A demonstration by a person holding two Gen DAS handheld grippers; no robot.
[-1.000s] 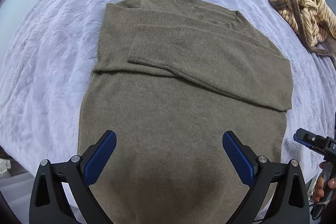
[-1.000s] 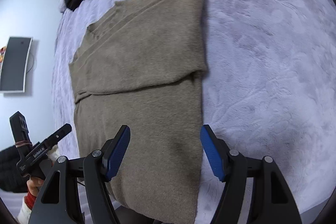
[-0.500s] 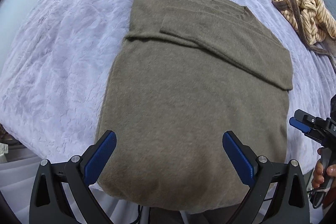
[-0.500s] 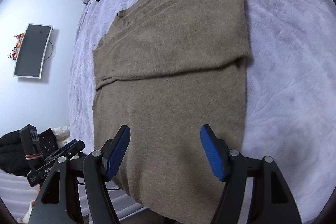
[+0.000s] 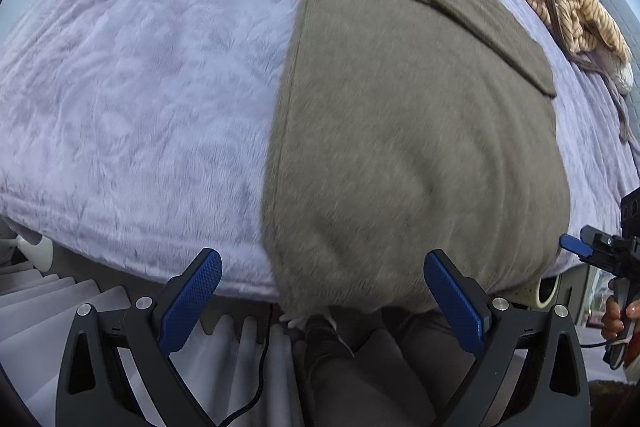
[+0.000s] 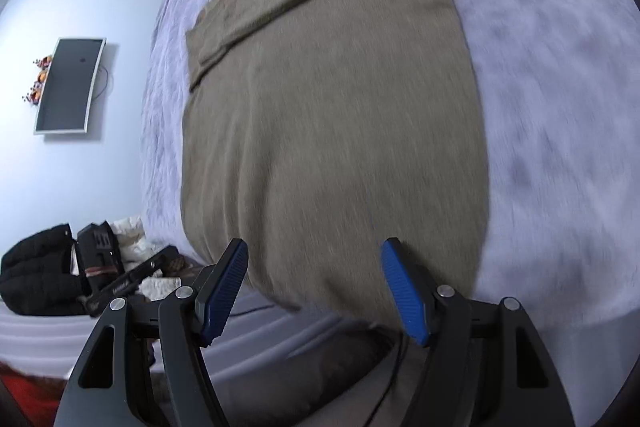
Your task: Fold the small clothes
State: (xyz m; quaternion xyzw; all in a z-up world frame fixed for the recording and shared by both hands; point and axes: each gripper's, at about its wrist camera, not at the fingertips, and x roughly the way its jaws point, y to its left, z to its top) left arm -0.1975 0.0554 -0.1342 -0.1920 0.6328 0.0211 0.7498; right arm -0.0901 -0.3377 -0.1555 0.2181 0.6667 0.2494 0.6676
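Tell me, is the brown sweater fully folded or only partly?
Partly: the sweater has sleeves folded across its chest, but the body lies spread full length on the bed.

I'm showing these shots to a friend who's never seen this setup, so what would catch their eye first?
Most likely the big olive-brown sweater, lying flat on the lavender bedspread with its sleeves folded across the chest and its hem draped over the near edge of the bed. Next, the blue-padded left gripper and right gripper, both open and empty by that hem. Last, the striped knit bundle at the far right.
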